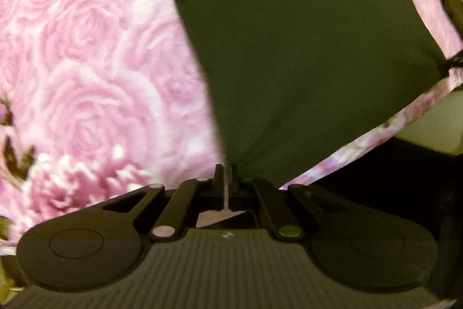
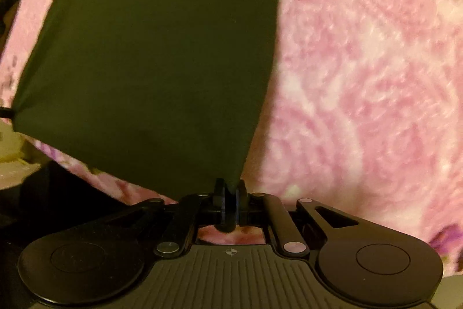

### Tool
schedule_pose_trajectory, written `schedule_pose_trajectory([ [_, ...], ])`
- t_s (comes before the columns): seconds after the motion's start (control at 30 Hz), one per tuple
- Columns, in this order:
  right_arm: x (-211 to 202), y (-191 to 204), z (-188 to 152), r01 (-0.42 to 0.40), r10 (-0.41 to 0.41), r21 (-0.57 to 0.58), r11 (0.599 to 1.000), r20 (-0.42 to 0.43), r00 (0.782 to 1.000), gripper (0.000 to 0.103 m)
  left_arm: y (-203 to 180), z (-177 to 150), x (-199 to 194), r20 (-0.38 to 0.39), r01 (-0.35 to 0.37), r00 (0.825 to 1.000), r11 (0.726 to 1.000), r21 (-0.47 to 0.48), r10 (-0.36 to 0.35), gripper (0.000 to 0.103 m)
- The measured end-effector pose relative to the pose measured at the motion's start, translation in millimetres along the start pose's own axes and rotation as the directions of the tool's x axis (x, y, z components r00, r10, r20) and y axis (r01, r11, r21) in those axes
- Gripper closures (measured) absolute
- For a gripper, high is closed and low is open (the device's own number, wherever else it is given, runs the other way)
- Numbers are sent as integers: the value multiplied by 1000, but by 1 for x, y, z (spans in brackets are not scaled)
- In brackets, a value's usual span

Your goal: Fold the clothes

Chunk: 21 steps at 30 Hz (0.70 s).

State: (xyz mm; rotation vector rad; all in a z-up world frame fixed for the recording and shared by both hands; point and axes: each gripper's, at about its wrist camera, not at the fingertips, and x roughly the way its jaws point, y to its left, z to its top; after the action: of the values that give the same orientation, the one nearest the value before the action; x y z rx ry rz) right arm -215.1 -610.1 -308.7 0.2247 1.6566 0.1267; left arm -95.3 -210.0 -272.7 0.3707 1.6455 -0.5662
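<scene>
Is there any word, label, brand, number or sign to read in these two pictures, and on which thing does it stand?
No readable words or numbers.
Left gripper: a small pale mark on its ribbed body, too blurred to read.
Right gripper: a small round crosshair sign on its body, no text.
Dark garment and rose-patterned cover: no label visible.

each wrist view looks along its closed fingers, close above; both share the dark garment [image 1: 303, 48] [image 2: 150, 62]

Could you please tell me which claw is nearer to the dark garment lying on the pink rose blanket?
Neither: the left claw and the right claw are each shut on a corner of the dark garment, which spreads over the rose blanket.
</scene>
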Motion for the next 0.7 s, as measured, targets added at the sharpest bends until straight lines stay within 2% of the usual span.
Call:
schedule_pose_trajectory([
  [0.07,-10,5,9,125,-125,-43,991,0,992,72,9,1,-5,-1,-37,999,999,2,37,94],
  [0.17,-35,24,29,281,-266,-146,949,115,957,68,22,7,-17,55,-70,996,997,-14,71,91],
  [0.2,-43,34,39,316,-287,-175,933,171,943,68,27,12,-21,86,-80,993,997,-19,81,90],
  [0.3,-38,80,83,352,-254,-280,893,332,908,68,44,35,-27,191,-105,976,994,-17,107,89],
  [0.43,-10,152,150,401,-152,-431,808,506,849,67,63,73,-26,302,-107,948,994,8,99,86],
  [0.53,11,206,200,451,-51,-523,723,611,790,66,70,90,-32,363,-104,928,994,23,88,85],
  [0.57,25,220,216,486,-48,-548,681,629,776,66,72,94,-34,381,-99,921,995,21,84,84],
  [0.67,72,259,260,598,-67,-603,528,672,737,66,83,100,-35,417,-53,907,998,-24,58,83],
  [0.7,87,270,270,640,-86,-612,465,688,720,65,87,100,-33,422,-38,905,998,-41,51,82],
])
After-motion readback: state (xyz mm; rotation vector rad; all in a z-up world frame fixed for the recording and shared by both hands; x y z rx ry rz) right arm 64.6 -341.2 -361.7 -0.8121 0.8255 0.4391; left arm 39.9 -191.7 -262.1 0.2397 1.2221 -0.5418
